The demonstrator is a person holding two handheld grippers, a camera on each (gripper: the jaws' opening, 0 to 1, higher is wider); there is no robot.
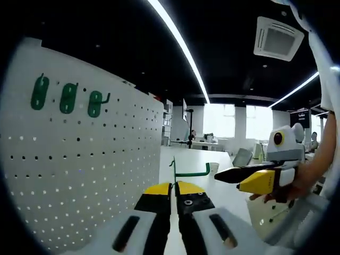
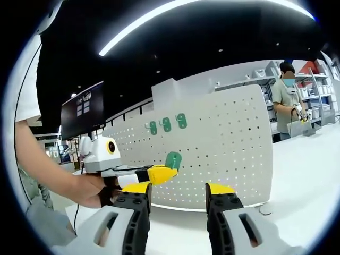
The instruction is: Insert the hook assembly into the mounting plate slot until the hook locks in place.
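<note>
A white pegboard mounting plate (image 1: pixel 90 175) stands upright on the table, with three green hooks (image 1: pixel 68 98) mounted in a row near its top. My left gripper (image 1: pixel 173 188) is shut on a green hook assembly (image 1: pixel 186 172), whose wire arm points right, clear of the board. In the right gripper view, the left gripper (image 2: pixel 159 172) comes in from the left holding the hook's green plate (image 2: pixel 173 159) in front of the pegboard (image 2: pixel 228 149), below the mounted hooks (image 2: pixel 167 124). My right gripper (image 2: pixel 178 188) stands open and holds nothing; it is seen beside the hook (image 1: pixel 236 175).
The white table (image 2: pixel 303 175) runs beyond the board. A person (image 2: pixel 287 95) stands by shelves at the far right. A dark monitor (image 2: pixel 82 109) hangs at the left. Desks and windows (image 1: pixel 218 119) lie far behind.
</note>
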